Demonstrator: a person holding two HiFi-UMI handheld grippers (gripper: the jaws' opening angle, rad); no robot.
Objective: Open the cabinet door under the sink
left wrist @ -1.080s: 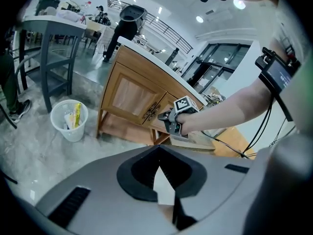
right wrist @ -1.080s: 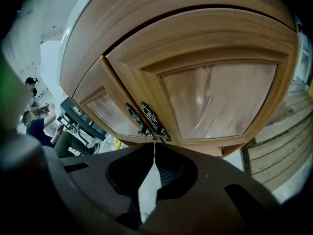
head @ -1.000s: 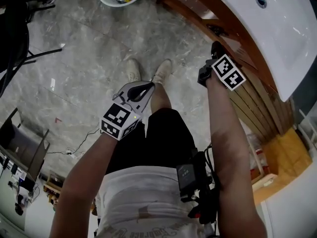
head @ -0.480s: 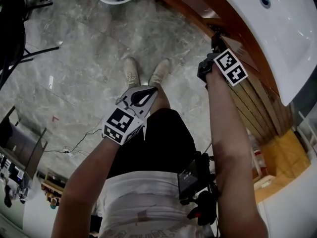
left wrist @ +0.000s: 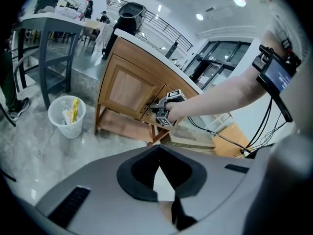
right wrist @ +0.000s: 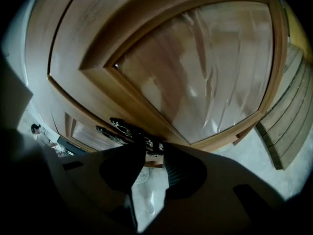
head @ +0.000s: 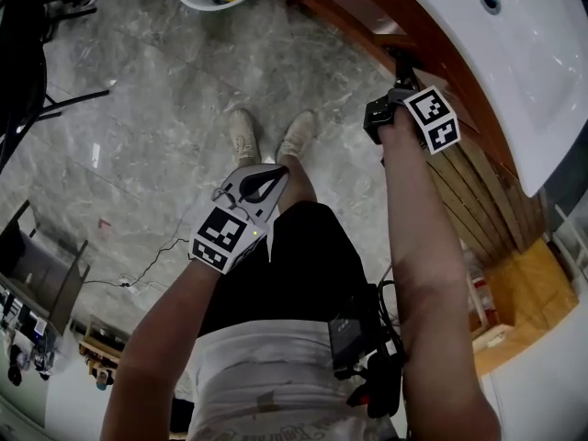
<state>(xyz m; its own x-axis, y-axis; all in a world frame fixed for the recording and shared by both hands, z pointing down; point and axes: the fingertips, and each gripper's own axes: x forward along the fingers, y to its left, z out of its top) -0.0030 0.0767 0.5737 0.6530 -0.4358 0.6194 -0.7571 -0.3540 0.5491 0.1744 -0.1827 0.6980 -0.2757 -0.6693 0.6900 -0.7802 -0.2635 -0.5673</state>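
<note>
head: steeply down | left gripper view: cabinet [left wrist: 129,84] afar | right gripper view: close-up

Handle [right wrist: 128,129] end behind right fingers [right wrist: 177,169]

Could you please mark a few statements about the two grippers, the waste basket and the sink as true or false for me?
1. The left gripper is shut and empty. True.
2. The right gripper is clamped shut. False: its jaws stand apart, having just been opening, with the dark door handle at their tips, not gripped.
3. The waste basket lies tipped over. False: it stands upright on the floor.
4. The sink above the wooden cabinet is white. True.
</note>
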